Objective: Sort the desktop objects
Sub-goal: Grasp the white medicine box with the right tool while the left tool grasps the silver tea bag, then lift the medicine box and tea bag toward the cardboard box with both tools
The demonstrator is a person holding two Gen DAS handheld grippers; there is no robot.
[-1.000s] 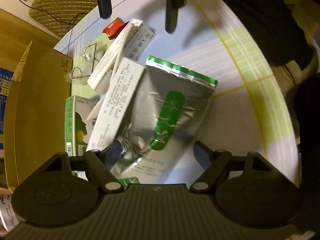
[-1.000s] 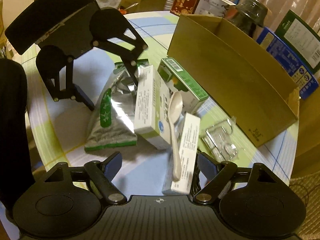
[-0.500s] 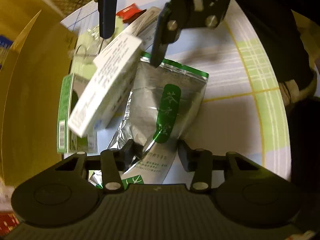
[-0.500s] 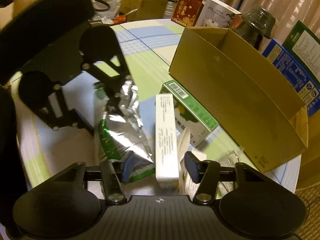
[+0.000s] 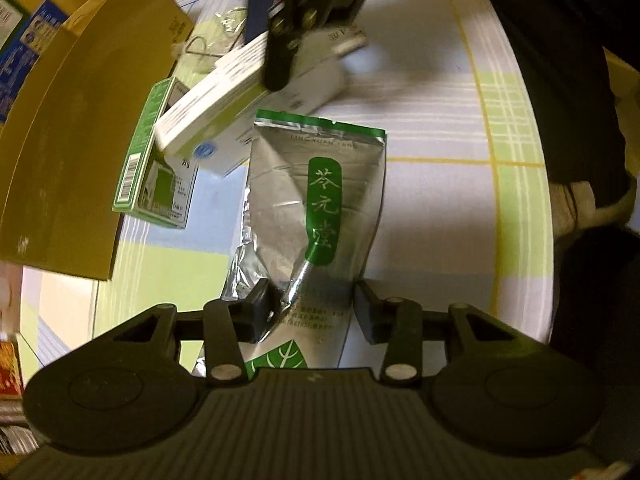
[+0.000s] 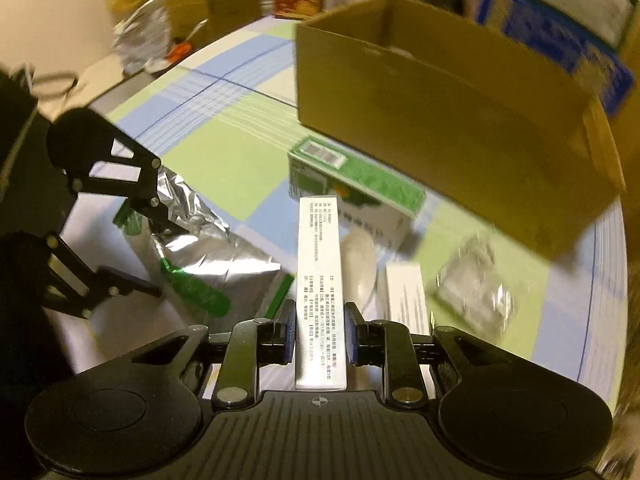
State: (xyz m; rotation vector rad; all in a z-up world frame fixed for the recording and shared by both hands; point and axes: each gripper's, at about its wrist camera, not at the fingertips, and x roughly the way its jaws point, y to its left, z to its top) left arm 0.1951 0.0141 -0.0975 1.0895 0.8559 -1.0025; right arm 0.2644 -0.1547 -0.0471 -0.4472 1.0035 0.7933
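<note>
Silver foil crumples between the pads of the left gripper (image 5: 314, 312), which is clenched on the bottom end of the tea pouch (image 5: 316, 200); the pouch lies on the checked tablecloth (image 5: 440, 160) with its long axis running from that gripper toward the far edge of the table, green-trimmed top seal pointing away. The right gripper (image 6: 319, 338) is clamped on the near end of a long white medicine carton (image 6: 319, 264), held clear of the cloth, narrow printed face up, long axis straight ahead along the fingers and pointing toward the open cardboard box (image 6: 440, 92) at the far right of the table.

Risks, as I judge them:
- The carton is gripped only at one end, so its free length could lever down and slip or twist out on a quick swing.
- Its far end hangs just above the green-and-white carton (image 6: 356, 196) and a white plastic spoon (image 6: 360, 256); a low carry could knock them.
- Foil is slick and slack, and the left pads hold only a bunched fold, so the pouch could slide free or tear when lifted.
- Both grippers work close together over the same pile, so they could collide.
</note>
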